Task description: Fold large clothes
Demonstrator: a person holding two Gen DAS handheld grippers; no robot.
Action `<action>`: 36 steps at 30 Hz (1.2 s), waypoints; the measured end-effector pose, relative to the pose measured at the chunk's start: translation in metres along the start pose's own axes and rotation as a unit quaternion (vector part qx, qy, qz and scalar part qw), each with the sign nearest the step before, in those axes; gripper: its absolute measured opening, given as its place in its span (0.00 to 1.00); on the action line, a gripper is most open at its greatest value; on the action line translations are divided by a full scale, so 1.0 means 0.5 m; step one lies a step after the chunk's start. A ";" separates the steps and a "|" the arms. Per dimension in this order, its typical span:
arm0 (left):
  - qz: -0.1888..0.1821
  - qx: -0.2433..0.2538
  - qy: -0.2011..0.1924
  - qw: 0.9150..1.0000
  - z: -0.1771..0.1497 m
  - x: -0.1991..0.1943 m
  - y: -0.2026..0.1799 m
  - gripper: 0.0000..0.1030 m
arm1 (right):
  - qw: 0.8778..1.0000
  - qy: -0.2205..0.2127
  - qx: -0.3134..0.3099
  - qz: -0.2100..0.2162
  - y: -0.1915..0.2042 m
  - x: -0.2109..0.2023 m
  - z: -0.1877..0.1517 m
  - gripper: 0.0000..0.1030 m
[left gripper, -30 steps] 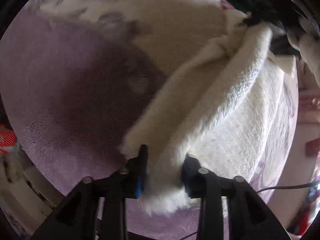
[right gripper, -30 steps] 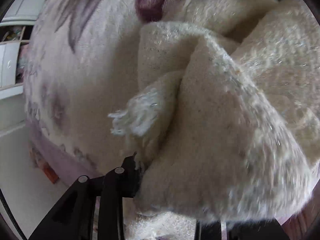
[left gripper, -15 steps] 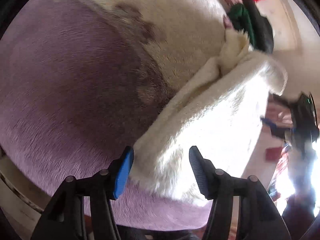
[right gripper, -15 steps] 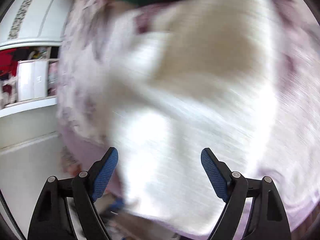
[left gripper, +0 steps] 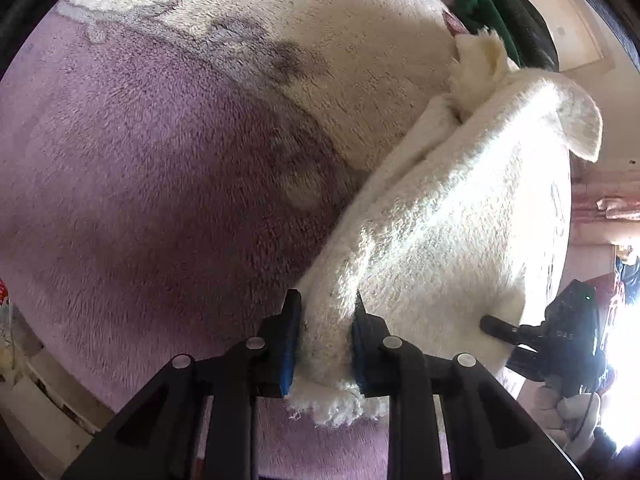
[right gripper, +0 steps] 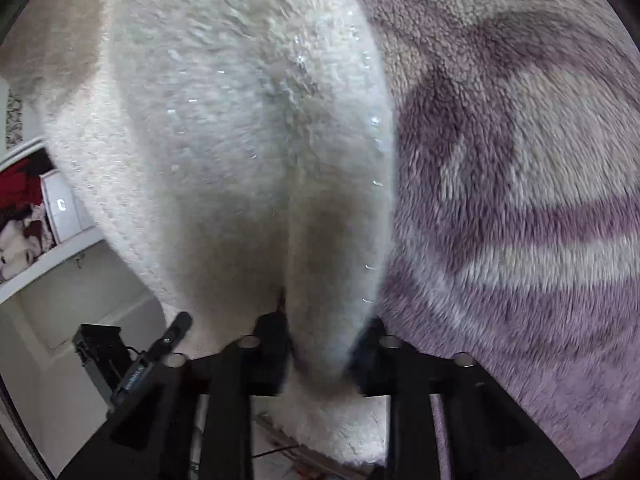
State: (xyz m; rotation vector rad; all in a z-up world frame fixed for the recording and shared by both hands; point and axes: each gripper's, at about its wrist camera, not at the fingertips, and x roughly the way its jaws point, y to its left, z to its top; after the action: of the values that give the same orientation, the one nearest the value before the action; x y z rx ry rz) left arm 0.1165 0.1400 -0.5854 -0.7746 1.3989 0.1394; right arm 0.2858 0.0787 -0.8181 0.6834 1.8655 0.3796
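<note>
- Left gripper (left gripper: 326, 334) comes in steep over the bed, and its jaws are closing with a fold of the fluffy cream-white fleece garment (left gripper: 440, 232) pinched between the blue-padded fingers (left gripper: 289, 344).
- The frayed lower edge of that garment spills out below the pads, towards the camera.
- From there the cream fleece runs away up to the right, lying on the plush purple-and-cream patterned blanket (left gripper: 152, 184) that covers the bed.
- One rounded flap of the garment curls up at the far end, next to a dark green cloth (left gripper: 480, 12) and a bit of red fabric at the very top edge.
- Over on the right edge of the left wrist view, the right gripper (right gripper: 326, 344) shows up as a black shape touching the near edge of the same garment.
- Its own camera confirms it: jaws closing, a thick ridge of the cream fleece squeezed between them, the fabric bulging upward and filling the middle of the picture.
- Purple blanket lies to the right of that ridge; a white shelf unit (right gripper: 60, 216) sits off to the left.
</note>
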 end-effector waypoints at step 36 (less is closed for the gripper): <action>-0.028 0.192 -0.026 0.981 0.444 0.017 -0.376 0.29 | 0.977 -0.205 0.051 0.038 0.173 -0.284 0.243 0.61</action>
State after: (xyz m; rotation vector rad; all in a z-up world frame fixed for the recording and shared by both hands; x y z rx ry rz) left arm 0.4001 0.1200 -0.5231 -0.4839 1.3011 -0.1520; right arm 0.4603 0.0522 -0.7124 0.8365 1.4753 0.1743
